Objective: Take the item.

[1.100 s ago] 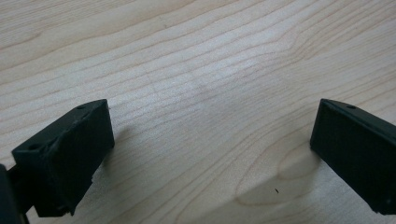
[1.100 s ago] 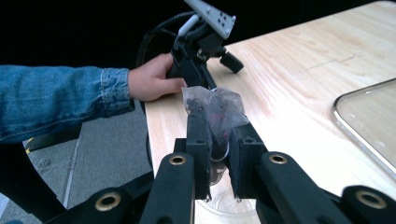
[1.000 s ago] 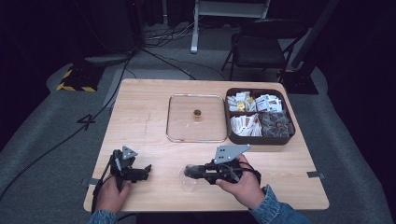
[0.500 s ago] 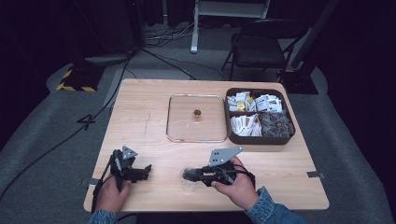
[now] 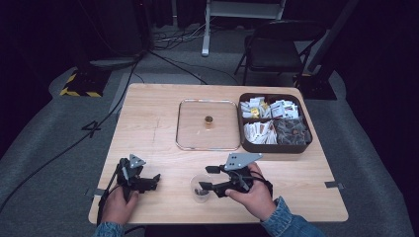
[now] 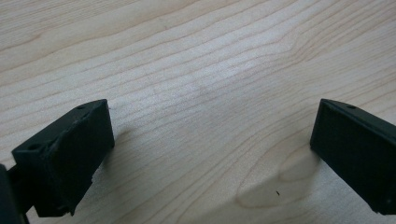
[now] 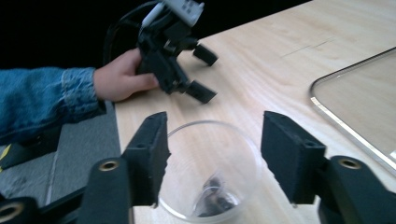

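Right hand-held gripper [image 7: 212,158] has just been opening, and its jaws now stand on either side of the clear plastic cup [image 7: 212,172] without pressing on it, so it's let go. That cup sits upright on the table [image 5: 163,118], near the front edge, with something small and dark in its bottom. Left hand-held gripper [image 5: 148,181] is well off to the cup's left, resting on the wood with jaws spread wide, nothing between them.

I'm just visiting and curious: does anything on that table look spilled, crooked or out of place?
Nothing stands out. The clear cup stands upright on the table, something small and dark inside, nothing spilled. The lid lies flat beside the sorted tray.
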